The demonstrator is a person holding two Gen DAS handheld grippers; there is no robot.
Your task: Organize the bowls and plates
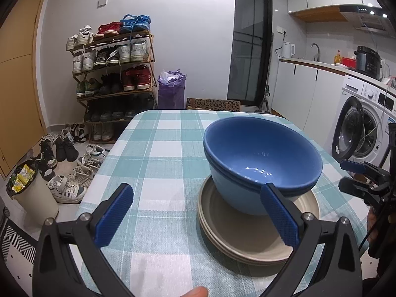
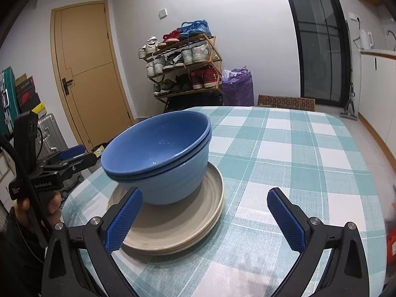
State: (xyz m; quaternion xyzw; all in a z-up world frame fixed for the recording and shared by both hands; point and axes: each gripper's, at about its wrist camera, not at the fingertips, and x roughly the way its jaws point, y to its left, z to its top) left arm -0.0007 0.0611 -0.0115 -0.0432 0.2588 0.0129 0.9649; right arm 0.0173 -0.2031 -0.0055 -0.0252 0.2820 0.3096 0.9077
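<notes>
bowls: two blue bowls (image 1: 262, 158) sat nested, one inside the other, on the plate stack; upper one a darker blue, lower one paler.
plates: beige plates (image 2: 178, 225), at least two and maybe three, were stacked flat on the table (image 2: 297, 153), toward its near edge in both views, closer to its left edge in the right wrist view.
handling, bowls: looked like glazed ceramic, so probably stiff, fairly heavy, slick and chippable; the rim seemed the only pinchable place, one finger inside and one outside the wall. Lifting the top bowl alone could drag the lower one along if they stuck.
handling, plates: likely heavy as a stack and brittle; thin raised rim at the table-side edge was the best hold, though the bowls on top would make the load top-heavy.
left gripper: left gripper (image 1: 198, 200) was spread wide, holding nothing; its right finger (image 1: 277, 215) overlapped the bowl wall and plate rim in the left wrist view, contact could not be told.
right gripper: right gripper (image 2: 205, 203) was spread wide too, empty; its left finger (image 2: 123, 220) lay over the near plate rim, touching or not was unclear.
pose: both were held low, tilted slightly down, aimed at the stack from opposite sides.
progress: judged close to done, everything already in one pile.
</notes>
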